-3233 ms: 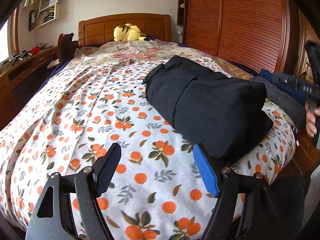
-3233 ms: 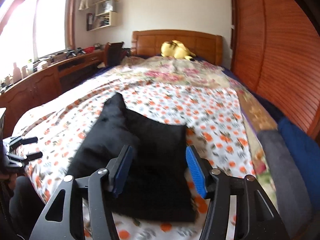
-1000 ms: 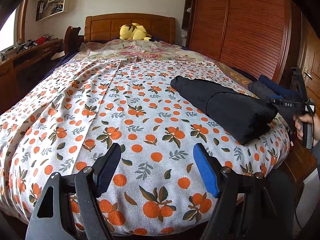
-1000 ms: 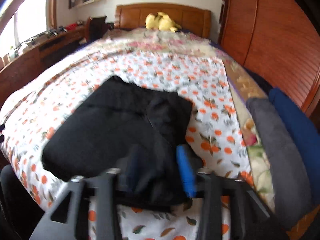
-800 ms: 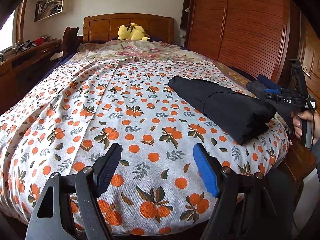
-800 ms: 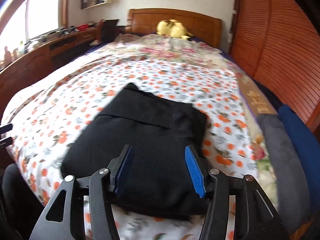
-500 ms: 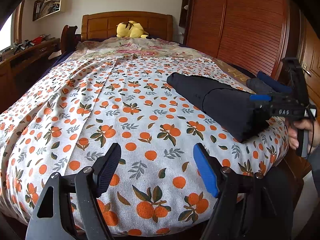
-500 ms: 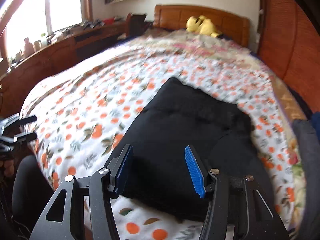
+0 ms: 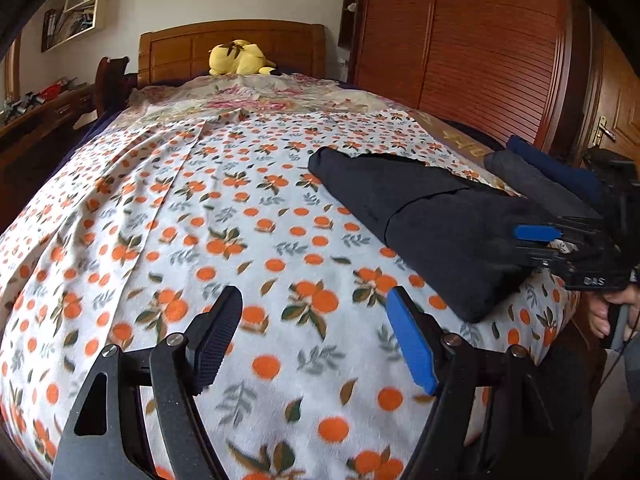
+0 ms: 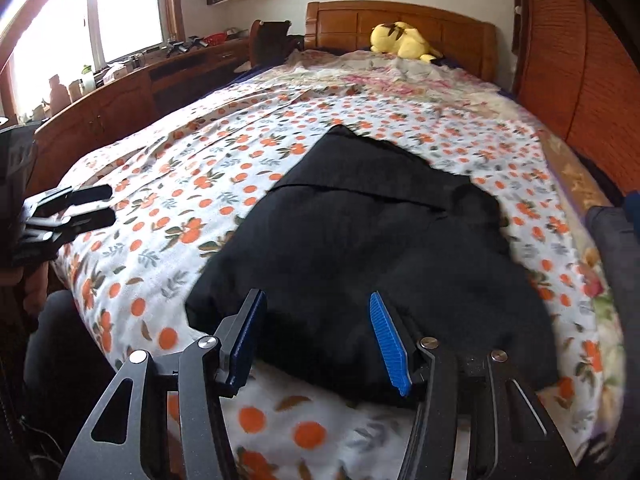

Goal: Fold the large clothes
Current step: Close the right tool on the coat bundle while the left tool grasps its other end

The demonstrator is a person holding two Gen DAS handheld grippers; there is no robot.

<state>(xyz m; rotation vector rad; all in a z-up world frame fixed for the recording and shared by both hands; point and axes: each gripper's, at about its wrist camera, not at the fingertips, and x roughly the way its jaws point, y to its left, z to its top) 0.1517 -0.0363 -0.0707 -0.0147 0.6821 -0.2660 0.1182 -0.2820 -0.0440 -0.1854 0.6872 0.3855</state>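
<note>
Right gripper (image 10: 318,338) jaws spread, nothing pinched, poised over the near edge of the folded black garment (image 10: 372,248). Left gripper (image 9: 316,334) jaws spread wide and empty, above bare orange-print sheet (image 9: 208,240), well left of the garment. Garment flat near the bed's near right corner. Grey and blue folded clothes (image 9: 536,178) just right of it. Yellow plush (image 9: 238,58) far off by the headboard
</note>
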